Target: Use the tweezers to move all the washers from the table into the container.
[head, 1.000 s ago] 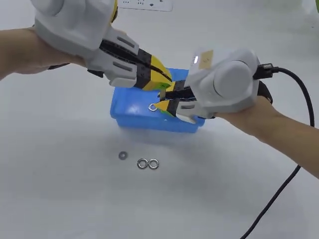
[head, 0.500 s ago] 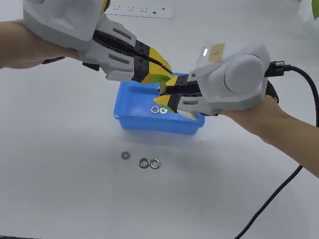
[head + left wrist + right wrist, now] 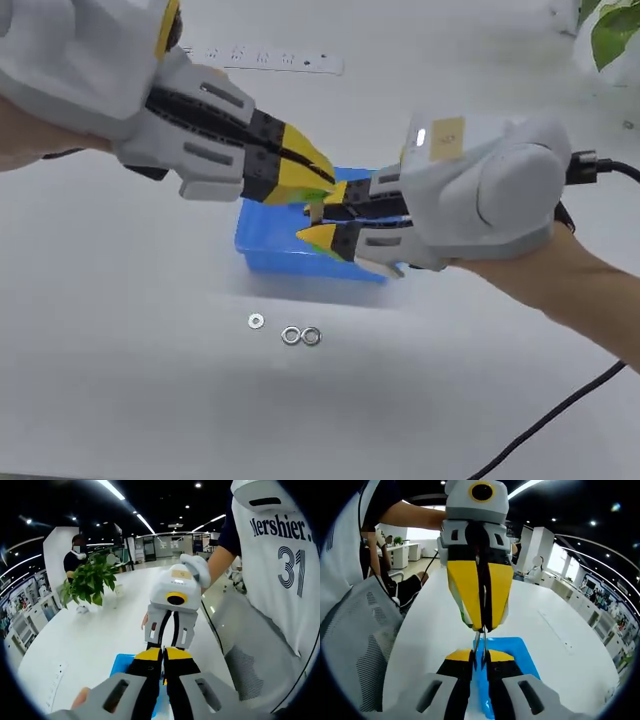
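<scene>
Three washers [image 3: 291, 336] lie on the white table in front of the blue container [image 3: 262, 246]. Over the container my left gripper [image 3: 325, 181] and right gripper [image 3: 325, 214] meet tip to tip. The thin metal tweezers [image 3: 479, 648] run from the shut yellow tips of the left gripper [image 3: 481, 627] down between the right gripper's [image 3: 480, 656] jaws, which close narrowly on them. The tweezers [image 3: 314, 211] show as a small pale piece between the tips. Nothing is visible in the tweezers' points. The grippers hide the container's inside.
A white power strip [image 3: 262, 58] lies at the table's back edge, and a green plant [image 3: 612, 35] stands at the far right. The right gripper's black cable [image 3: 560, 415] trails over the table at lower right. Open table surrounds the washers.
A washer held at the tweezers a second ago lay beside another in the container half a second ago. Both grippers have since closed over the container and hide them.
</scene>
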